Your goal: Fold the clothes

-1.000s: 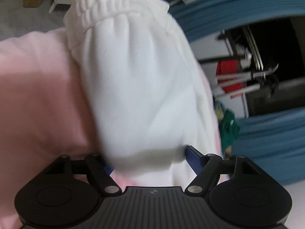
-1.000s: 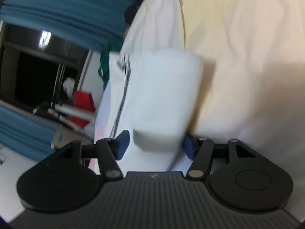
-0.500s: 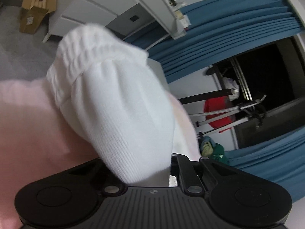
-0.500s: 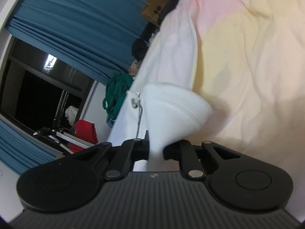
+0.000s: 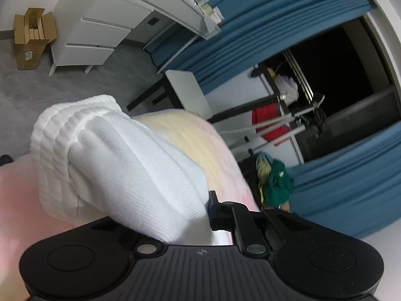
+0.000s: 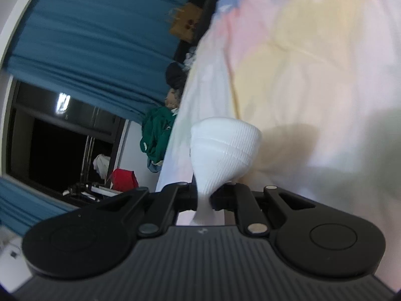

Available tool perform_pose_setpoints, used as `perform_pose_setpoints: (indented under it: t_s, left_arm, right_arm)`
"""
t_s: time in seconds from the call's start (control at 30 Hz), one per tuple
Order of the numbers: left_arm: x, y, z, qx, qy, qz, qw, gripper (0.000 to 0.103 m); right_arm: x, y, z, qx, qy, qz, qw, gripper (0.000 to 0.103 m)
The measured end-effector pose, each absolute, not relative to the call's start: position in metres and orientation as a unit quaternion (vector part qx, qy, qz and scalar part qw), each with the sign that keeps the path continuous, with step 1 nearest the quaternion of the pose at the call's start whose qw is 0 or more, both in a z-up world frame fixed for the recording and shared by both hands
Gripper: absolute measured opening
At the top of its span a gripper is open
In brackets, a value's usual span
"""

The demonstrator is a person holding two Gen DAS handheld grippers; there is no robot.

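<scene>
Two ends of one white knitted garment with a ribbed cuff [image 5: 120,175] are hanging in my grip, lifted above a bed covered in a pale pink and yellow sheet [image 5: 190,135]. My left gripper [image 5: 173,223] is pinching a thick bunch of the knit: one finger [image 5: 214,210] is pressing against the cloth, while the other is hidden under it. My right gripper [image 6: 204,198] is pressing its jaws together on a narrow gathered neck of the same white cloth, whose ribbed end is flaring out above them like a funnel.

I am judging this to be the carrying part of a fold, with the garment held up at both ends. Whether I am raising it to spread it or bringing the ends together, I cannot tell. Either way, what follows is asking for both pinches to hold evenly so the knit does not slip or twist.

Room on the sheet is looking wide and bare beneath both grippers. Beyond the bed's far edge, a heap of green clothes [image 6: 156,138] is lying against blue curtains [image 6: 87,45], and a white chest of drawers [image 5: 97,35] is standing across the grey floor, well apart.
</scene>
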State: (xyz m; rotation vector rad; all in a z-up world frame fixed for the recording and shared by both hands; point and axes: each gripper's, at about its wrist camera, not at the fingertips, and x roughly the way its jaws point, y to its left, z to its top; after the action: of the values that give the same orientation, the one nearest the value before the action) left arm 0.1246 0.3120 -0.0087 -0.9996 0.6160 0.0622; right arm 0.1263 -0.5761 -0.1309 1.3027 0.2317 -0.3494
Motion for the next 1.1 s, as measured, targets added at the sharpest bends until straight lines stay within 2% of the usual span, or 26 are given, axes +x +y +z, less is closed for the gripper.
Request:
perform_pose_setpoints:
  t_s: [0.13, 0.37, 0.47, 0.53, 0.6, 0.7, 0.73, 0.77, 0.8, 0.83, 0.87, 1.1]
  left_arm:
    - [0.079, 0.324, -0.015, -0.459, 0.330, 0.033, 0.824, 0.010]
    - [0.063, 0.322, -0.060, -0.437, 0.354, 0.035, 0.826, 0.012]
    - [0.056, 0.318, -0.060, -0.412, 0.362, 0.031, 0.835, 0.018]
    - [0.054, 0.315, -0.057, -0.387, 0.373, 0.025, 0.843, 0.031]
    - [0.048, 0.307, -0.048, -0.339, 0.385, 0.019, 0.858, 0.058]
    - [0.033, 0.291, -0.029, -0.251, 0.386, 0.014, 0.887, 0.072]
    - [0.027, 0.284, -0.024, -0.229, 0.381, 0.012, 0.896, 0.077]
    - [0.021, 0.278, -0.019, -0.208, 0.376, 0.010, 0.903, 0.083]
    - [0.015, 0.271, -0.013, -0.186, 0.370, 0.009, 0.910, 0.083]
    - [0.009, 0.264, -0.008, -0.164, 0.365, 0.007, 0.917, 0.084]
    - [0.003, 0.258, -0.002, -0.142, 0.359, 0.006, 0.923, 0.084]
    - [0.007, 0.190, 0.021, -0.037, 0.351, -0.010, 0.936, 0.085]
  right_arm:
    - [0.096, -0.574, -0.136, 0.604, 0.133, -0.182, 0.765, 0.011]
    - [0.082, -0.575, -0.164, 0.637, 0.163, -0.199, 0.727, 0.011]
    - [0.078, -0.575, -0.173, 0.646, 0.172, -0.205, 0.715, 0.013]
    - [0.079, -0.573, -0.173, 0.641, 0.179, -0.208, 0.716, 0.014]
    - [0.081, -0.571, -0.169, 0.629, 0.188, -0.215, 0.723, 0.015]
    - [0.085, -0.563, -0.160, 0.622, 0.197, -0.232, 0.721, 0.021]
    - [0.084, -0.560, -0.157, 0.627, 0.195, -0.235, 0.717, 0.027]
    - [0.082, -0.555, -0.155, 0.632, 0.191, -0.236, 0.713, 0.041]
    - [0.079, -0.551, -0.153, 0.631, 0.192, -0.243, 0.711, 0.052]
    - [0.076, -0.546, -0.152, 0.630, 0.192, -0.249, 0.710, 0.075]
    - [0.073, -0.543, -0.151, 0.629, 0.194, -0.256, 0.708, 0.086]
    - [0.057, -0.523, -0.149, 0.627, 0.195, -0.289, 0.697, 0.085]
